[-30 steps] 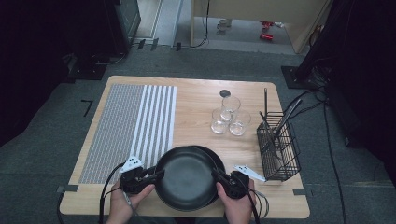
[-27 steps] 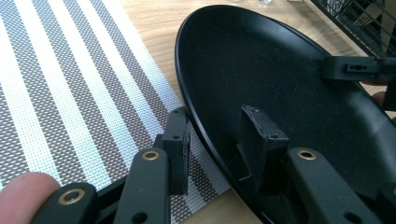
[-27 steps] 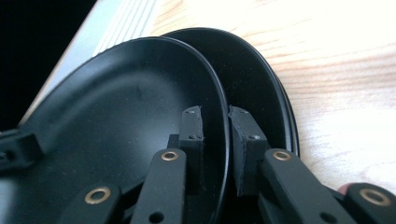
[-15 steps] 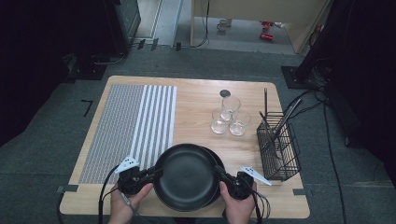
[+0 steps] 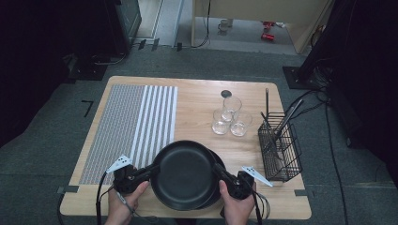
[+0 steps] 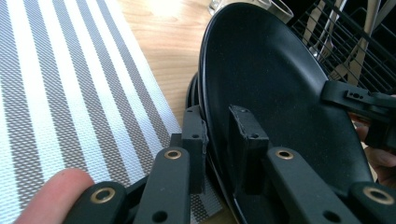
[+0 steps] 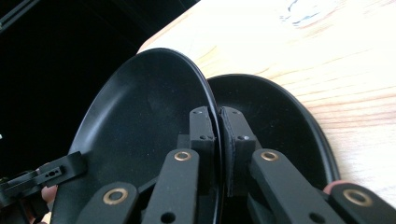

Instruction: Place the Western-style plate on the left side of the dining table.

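Observation:
Two black plates lie stacked at the table's front edge. The upper plate [image 5: 183,173] sits shifted left and tilted over the lower plate [image 5: 218,161]. My left gripper [image 5: 152,169] holds its left rim and my right gripper [image 5: 217,171] its right rim. In the left gripper view the jaws [image 6: 217,135] have just been closing, with the upper plate [image 6: 271,79] between the pads and the lower plate [image 6: 192,91] behind. In the right gripper view the jaws [image 7: 218,126] pinch the upper plate [image 7: 144,112], and the lower plate [image 7: 275,121] lies beyond.
A grey and white striped placemat [image 5: 131,126] covers the table's left half. Three clear glasses [image 5: 230,117] stand right of centre, with a small dark disc [image 5: 226,93] behind them. A black wire basket [image 5: 280,150] with utensils stands at the right edge, close to my right hand.
The upper plate has slid slightly left, so the lower plate now peeks out at its right. My left gripper's jaws have closed in on the rim. Both hands stayed nearly in place.

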`<state>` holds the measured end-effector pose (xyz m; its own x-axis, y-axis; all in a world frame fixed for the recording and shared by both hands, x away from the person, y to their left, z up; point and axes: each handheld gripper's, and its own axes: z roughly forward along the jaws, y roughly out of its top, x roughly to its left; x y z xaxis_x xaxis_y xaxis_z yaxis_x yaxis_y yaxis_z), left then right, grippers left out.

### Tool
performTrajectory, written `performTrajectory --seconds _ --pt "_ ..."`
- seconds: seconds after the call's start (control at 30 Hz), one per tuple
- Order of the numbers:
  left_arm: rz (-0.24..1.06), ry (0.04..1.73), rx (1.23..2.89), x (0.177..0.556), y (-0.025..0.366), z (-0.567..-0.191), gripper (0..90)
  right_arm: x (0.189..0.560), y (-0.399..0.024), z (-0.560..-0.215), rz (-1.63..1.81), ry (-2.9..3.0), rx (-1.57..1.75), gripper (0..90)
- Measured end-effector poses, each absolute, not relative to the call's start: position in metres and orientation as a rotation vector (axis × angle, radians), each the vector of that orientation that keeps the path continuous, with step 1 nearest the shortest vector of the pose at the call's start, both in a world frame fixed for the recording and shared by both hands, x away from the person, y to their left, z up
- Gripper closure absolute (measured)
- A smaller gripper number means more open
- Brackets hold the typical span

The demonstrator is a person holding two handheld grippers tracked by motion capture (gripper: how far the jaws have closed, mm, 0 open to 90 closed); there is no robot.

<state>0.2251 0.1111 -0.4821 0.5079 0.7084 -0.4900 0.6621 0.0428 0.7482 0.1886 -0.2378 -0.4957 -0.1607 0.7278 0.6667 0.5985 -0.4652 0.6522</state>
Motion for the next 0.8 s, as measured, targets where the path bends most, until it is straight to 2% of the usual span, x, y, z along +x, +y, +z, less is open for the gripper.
performTrajectory --seconds 0.43,0.8 --pt "0.13 1.202 1.588 0.234 0.137 -0.467 78.4 0.207 -0.212 -0.478 1.741 1.591 1.906 84.6" --pt "0.163 1.231 1.552 0.254 0.166 -0.459 78.0 0.238 -0.182 -0.464 1.736 1.653 1.853 84.6"
